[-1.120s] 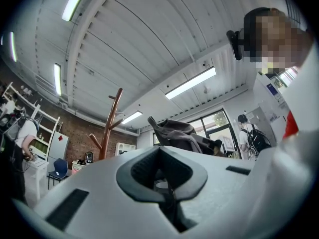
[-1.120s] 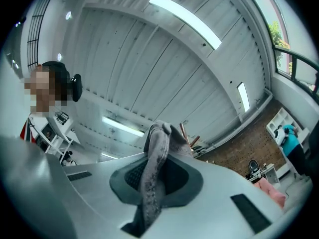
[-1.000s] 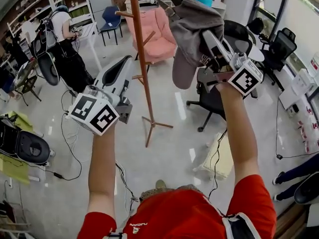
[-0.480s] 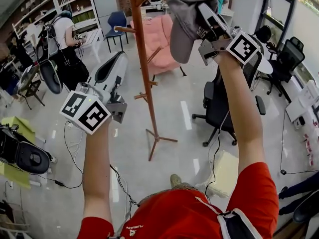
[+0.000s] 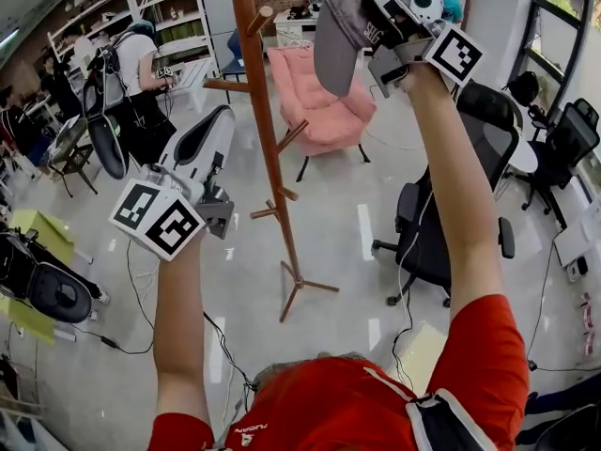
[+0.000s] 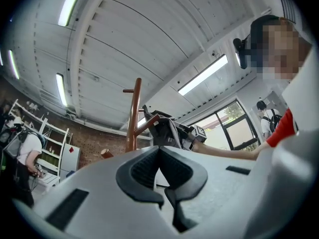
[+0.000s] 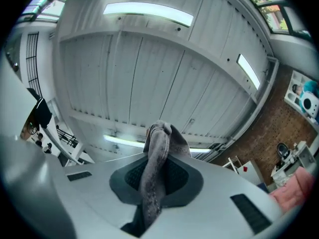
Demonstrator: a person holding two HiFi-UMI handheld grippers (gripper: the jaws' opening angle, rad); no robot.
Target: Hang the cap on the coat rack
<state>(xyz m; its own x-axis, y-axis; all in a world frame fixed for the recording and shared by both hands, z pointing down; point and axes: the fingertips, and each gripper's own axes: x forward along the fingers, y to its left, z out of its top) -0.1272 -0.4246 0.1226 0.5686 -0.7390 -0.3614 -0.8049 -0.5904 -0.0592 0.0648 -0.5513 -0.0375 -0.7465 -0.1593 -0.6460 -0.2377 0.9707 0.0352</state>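
Cap (image 5: 338, 26): grey fabric, crumpled, hanging high at 3 o'clock of coat rack (image 5: 266, 139) pole. Right gripper (image 5: 380, 12) fingers clamped on cap fold. Left gripper (image 5: 216, 130) fingers together, empty.

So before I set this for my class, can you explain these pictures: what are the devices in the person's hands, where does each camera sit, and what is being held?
There is no robot here. A person holds a two-jaw gripper in each hand. The head view comes from a camera on the person's head, looking down. Each gripper view comes from a camera riding on that gripper and looking along its jaws, here up at the ceiling. The right gripper is held high and clamps a grey cap near the wooden coat rack. The left gripper is lower, jaws together and empty. Below are the floor and a pink armchair.
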